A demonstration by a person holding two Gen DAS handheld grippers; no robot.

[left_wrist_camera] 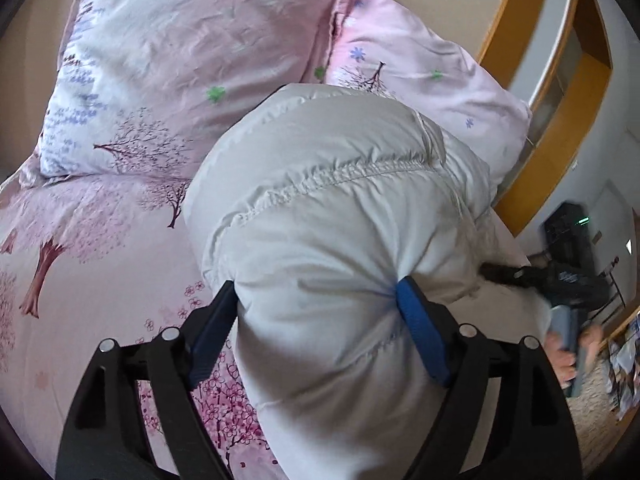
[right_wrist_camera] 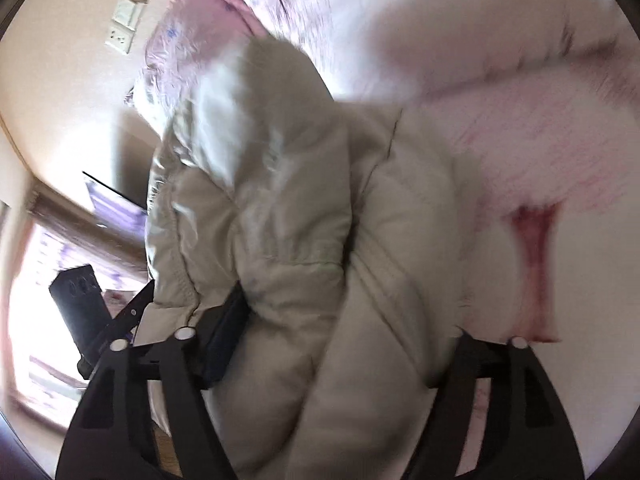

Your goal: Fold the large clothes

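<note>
The bed (left_wrist_camera: 92, 280) is covered with a pink sheet printed with trees and blossom; 2 pillows in matching pink fabric lie at its head, the larger pillow (left_wrist_camera: 168, 60) toward the left of the left wrist view and the smaller pillow (left_wrist_camera: 432, 80) to its right; a beige wall stands behind them, and a yellow wooden frame (left_wrist_camera: 560, 128) runs down the right side of that view; beyond it the floor shows, blurred, with dark objects that cannot be made out. In the right wrist view the wall carries a white switch plate and socket (right_wrist_camera: 126, 26); a bright window (right_wrist_camera: 44, 300) glows at lower left, and a dark rectangular device (right_wrist_camera: 82, 308) sits in front of it; this view is smeared with motion blur.

The white puffer jacket (left_wrist_camera: 340, 208) lies bunched on the bed, its quilted seams running across its bulk, its far end reaching to the smaller pillow. The left tongs (left_wrist_camera: 316, 308) are clamped on a thick fold of the jacket; the blue pads (left_wrist_camera: 420, 328) press into the padding on both sides, and fabric bulges out between and above them. The right tongs (right_wrist_camera: 340, 320) also straddle the jacket (right_wrist_camera: 280, 200); 1 dark pad (right_wrist_camera: 228, 328) presses its left side, while the other finger is hidden behind the padding, so the grip looks closed on the fabric; the garment fills the gap entirely.
</note>
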